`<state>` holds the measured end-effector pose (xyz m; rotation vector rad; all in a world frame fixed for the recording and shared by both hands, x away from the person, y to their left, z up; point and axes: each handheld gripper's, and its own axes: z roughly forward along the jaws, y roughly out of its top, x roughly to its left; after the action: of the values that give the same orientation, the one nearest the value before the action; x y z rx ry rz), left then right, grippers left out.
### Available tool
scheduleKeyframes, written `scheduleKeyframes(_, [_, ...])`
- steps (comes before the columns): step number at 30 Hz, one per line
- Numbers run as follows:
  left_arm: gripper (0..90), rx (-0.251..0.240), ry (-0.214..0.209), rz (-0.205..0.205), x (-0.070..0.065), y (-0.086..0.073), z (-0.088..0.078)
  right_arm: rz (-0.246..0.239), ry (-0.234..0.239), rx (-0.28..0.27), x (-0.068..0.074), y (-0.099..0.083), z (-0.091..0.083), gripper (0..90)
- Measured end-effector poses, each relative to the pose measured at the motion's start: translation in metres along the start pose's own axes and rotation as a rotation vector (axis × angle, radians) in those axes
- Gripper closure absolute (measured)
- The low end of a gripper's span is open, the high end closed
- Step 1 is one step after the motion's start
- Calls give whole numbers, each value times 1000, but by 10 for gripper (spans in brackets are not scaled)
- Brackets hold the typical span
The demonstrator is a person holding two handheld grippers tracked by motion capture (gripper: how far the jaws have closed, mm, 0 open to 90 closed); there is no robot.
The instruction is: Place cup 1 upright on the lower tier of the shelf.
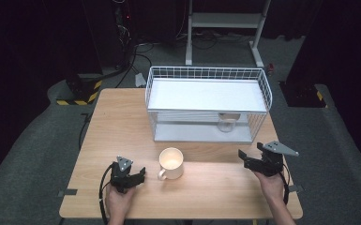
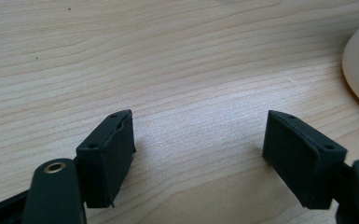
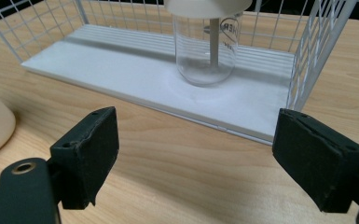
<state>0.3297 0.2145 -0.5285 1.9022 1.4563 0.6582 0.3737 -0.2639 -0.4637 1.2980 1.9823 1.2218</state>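
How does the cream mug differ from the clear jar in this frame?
The cream mug is opaque and has a side handle; the clear jar is see-through, with a pale lid on top. The mug stands out on the bare wooden table in front of the white wire rack; the jar stands on the rack's lower shelf, under its upper shelf. The mug is open-topped; the jar is covered. Both stand upright, neither held.

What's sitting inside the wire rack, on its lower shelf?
A clear glass jar stands upright on the lower shelf of the white wire rack, toward its right end. Its top is covered by something pale; the upper shelf hides it from above.
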Motion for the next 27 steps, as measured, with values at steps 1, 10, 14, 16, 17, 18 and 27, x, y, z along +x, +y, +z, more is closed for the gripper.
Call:
scheduleKeyframes(1, [252, 0, 0, 0, 0, 0, 0, -2, -3, 5, 0, -1, -1, 149])
scheduleKeyframes(10, [252, 0, 0, 0, 0, 0, 0, -13, -7, 17, 0, -9, -5, 164])
scheduleKeyframes(14, [252, 0, 0, 0, 0, 0, 0, -20, -4, 24, 0, -13, -5, 170])
scheduleKeyframes(16, [252, 0, 0, 0, 0, 0, 0, -25, -4, 24, -1, -15, -6, 175])
scheduleKeyframes(17, [252, 0, 0, 0, 0, 0, 0, -23, -4, 26, -1, -16, -6, 178])
scheduleKeyframes(18, [252, 0, 0, 0, 0, 0, 0, -23, 0, 28, -1, -17, -6, 184])
scheduleKeyframes(27, [252, 0, 0, 0, 0, 0, 0, -30, 6, 65, -2, -30, -5, 216])
